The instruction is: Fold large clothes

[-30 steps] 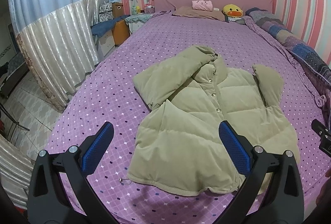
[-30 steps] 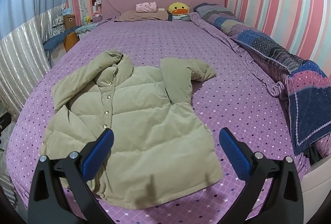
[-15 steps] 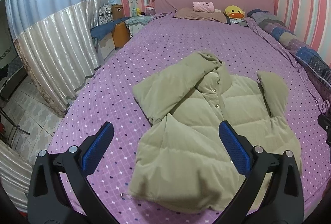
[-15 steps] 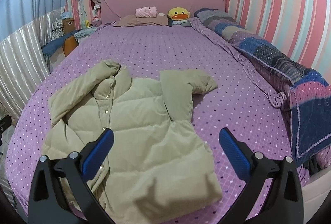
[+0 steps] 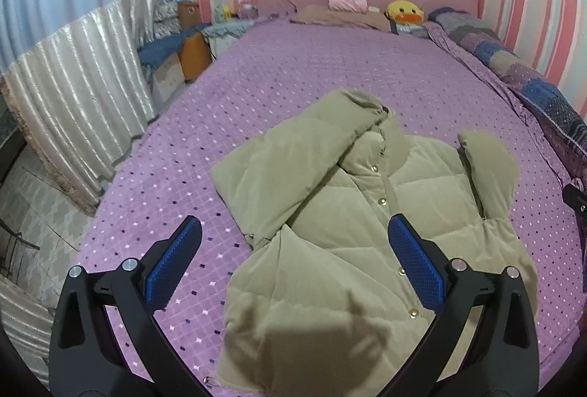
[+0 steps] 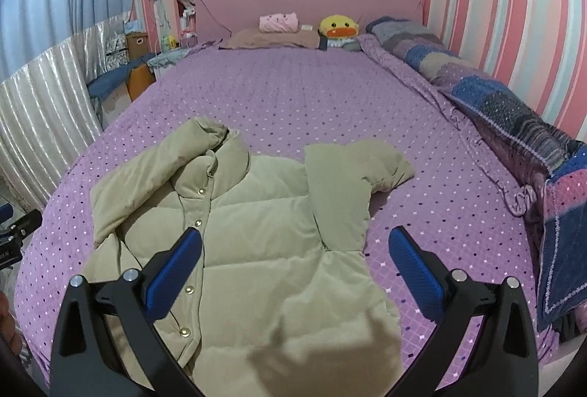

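Left wrist view: we see a khaki puffer jacket (image 5: 367, 232) lying face up on the purple dotted bed (image 5: 312, 67), near the foot edge, collar toward the headboard. Our left claw (image 5: 291, 261) hangs above it with both blue pads spread wide, holding nothing. One pad sits over bare bedspread to the jacket's left, the other over the snap placket; the jacket's lower left front lies between them. The near sleeve (image 5: 286, 158) is folded across the chest on that side. Claw shadow falls on the hem.

Right wrist view: the jacket (image 6: 256, 232) fills the lower centre. Our right claw (image 6: 291, 261) is likewise spread wide and holding nothing, one pad over the snap line, the other over bedspread just off the jacket's right edge. The right sleeve (image 6: 348, 184) is bent, its cuff pointing outward on the bed.

At the headboard: a brown pillow (image 6: 271, 39) with a pink roll (image 6: 278, 22) on it, a yellow duck plush (image 6: 338, 26) beside. A patchwork quilt (image 6: 506, 103) lies bunched along the striped wall side.
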Action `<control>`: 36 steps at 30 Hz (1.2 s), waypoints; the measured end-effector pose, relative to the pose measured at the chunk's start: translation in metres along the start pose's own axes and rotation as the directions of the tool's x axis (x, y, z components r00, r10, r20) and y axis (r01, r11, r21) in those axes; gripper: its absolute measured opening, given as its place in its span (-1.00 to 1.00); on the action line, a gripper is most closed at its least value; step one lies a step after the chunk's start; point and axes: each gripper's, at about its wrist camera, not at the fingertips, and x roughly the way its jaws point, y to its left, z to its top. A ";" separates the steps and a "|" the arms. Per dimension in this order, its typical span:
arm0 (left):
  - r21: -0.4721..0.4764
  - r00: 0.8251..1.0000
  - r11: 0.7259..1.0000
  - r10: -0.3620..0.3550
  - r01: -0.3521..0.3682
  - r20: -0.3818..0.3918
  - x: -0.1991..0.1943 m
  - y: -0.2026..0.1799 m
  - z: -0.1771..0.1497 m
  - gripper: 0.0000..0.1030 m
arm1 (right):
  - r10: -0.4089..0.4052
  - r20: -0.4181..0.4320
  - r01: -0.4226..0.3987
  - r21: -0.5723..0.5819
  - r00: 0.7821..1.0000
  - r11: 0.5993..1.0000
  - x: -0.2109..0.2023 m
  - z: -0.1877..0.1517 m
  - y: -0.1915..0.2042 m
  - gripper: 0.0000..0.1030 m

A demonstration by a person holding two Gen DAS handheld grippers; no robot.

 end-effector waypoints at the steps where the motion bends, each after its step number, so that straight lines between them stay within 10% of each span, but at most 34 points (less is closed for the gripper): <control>1: -0.001 1.000 1.000 -0.004 0.004 -0.007 0.006 0.002 0.002 0.94 | -0.003 -0.004 0.003 -0.010 1.000 1.000 0.006 0.002 0.001 0.97; 19: 0.008 0.999 1.000 -0.013 0.013 -0.053 0.127 -0.002 0.043 0.94 | -0.085 -0.087 0.085 -0.006 0.993 0.996 0.115 0.026 -0.027 0.97; 36: 0.191 0.988 0.979 -0.043 0.071 -0.149 0.283 -0.095 0.104 0.93 | -0.114 -0.110 0.110 -0.048 0.987 0.993 0.199 0.048 -0.036 0.97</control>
